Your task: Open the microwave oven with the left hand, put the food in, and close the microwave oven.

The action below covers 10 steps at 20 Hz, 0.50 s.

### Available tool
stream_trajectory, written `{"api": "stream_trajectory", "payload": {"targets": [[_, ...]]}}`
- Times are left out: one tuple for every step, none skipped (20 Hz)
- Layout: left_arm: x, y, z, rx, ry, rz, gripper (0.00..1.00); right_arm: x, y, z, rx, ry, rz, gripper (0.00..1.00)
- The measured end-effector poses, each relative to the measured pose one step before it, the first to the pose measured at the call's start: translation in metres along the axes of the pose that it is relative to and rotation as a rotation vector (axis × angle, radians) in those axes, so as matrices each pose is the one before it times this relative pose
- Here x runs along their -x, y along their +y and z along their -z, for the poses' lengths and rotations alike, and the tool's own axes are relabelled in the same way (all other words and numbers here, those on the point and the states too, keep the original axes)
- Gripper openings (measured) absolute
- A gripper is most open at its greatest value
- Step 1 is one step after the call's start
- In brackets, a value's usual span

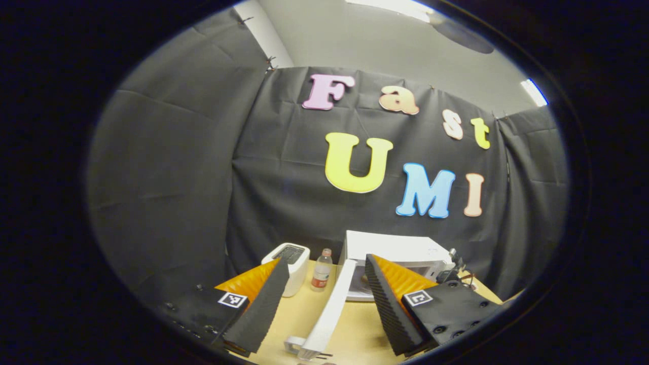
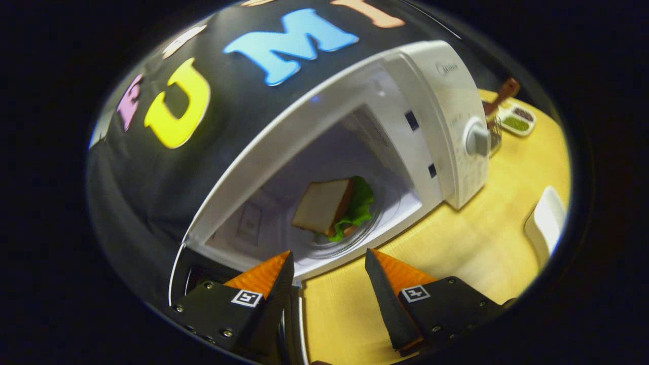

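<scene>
Right gripper view, centre of frame: the white-bread and green-lettuce sandwich (image 2: 332, 208) lies on the glass turntable inside the white box-shaped microwave oven (image 2: 446, 116), so I judge opening and loading done. My right gripper (image 2: 328, 268) stands wide apart and empty before the cavity. In the left gripper view, low centre, the white microwave door (image 1: 329, 309) hangs swung out between the spread, empty fingers of my left gripper (image 1: 327, 276); closing remains.

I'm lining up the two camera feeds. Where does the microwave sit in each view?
Left gripper view: the microwave stands low and right of centre, against the booth wall, its door swung open toward the camera.
Right gripper view: it spans the middle, close up, with the sandwich inside.
Shared landmark: the open door, whose edge shows at the bottom.
</scene>
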<state>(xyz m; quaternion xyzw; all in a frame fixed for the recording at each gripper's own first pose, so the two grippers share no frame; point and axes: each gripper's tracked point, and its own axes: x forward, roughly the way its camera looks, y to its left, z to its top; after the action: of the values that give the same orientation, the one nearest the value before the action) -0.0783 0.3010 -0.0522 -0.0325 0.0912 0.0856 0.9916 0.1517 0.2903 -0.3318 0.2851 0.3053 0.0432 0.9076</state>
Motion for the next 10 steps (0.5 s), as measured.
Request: {"api": "stream_trajectory", "payload": {"targets": [[-0.00633,-0.01166,0.00518,0.00007,0.00296,0.02325,0.97,0.02001,0.00353,-0.00548,0.06208,-0.01461,-0.02134,0.84],[-0.00587,-0.00914,0.00164,-0.00414,0.00283,0.01876,0.97,0.01752,0.00201,-0.00835,0.04661,-0.01959,-0.01653,0.84],[-0.00363,-0.00875,0.00257,-0.00503,0.00312,0.01812,0.96,0.02032,0.00007,-0.01429,0.05611,-0.02961,-0.01153,0.84],[-0.00241,-0.0077,0.0009,-0.00404,-0.00061,0.01621,0.97,0.02069,-0.00249,-0.01776,0.04743,-0.04512,0.00012,0.84],[-0.00371,-0.00901,0.00115,-0.00213,0.00002,0.01641,0.96,0.02023,-0.00117,-0.01485,0.04957,-0.03146,-0.00278,0.84],[-0.00243,-0.00858,-0.00016,-0.00115,0.0011,0.01487,0.96,0.01876,-0.00571,-0.01683,0.05108,-0.04252,0.01544,0.84],[-0.00205,-0.00784,0.00053,-0.00283,-0.00254,0.01547,0.95,0.01848,-0.00224,-0.01847,0.03466,-0.0409,0.00452,0.84],[-0.00334,-0.00617,-0.00102,-0.00368,-0.00295,0.01029,0.97,0.0184,-0.004,-0.01535,0.03348,-0.0337,0.00565,0.84],[-0.00273,-0.00758,0.00072,-0.00462,-0.00288,0.01297,0.97,0.01615,-0.00592,-0.01243,0.02375,-0.02817,0.012,0.84],[-0.00144,-0.0057,-0.00097,-0.00723,-0.00028,0.00843,0.96,0.01701,-0.00503,-0.01316,0.01678,-0.03191,0.01019,0.84]]}}
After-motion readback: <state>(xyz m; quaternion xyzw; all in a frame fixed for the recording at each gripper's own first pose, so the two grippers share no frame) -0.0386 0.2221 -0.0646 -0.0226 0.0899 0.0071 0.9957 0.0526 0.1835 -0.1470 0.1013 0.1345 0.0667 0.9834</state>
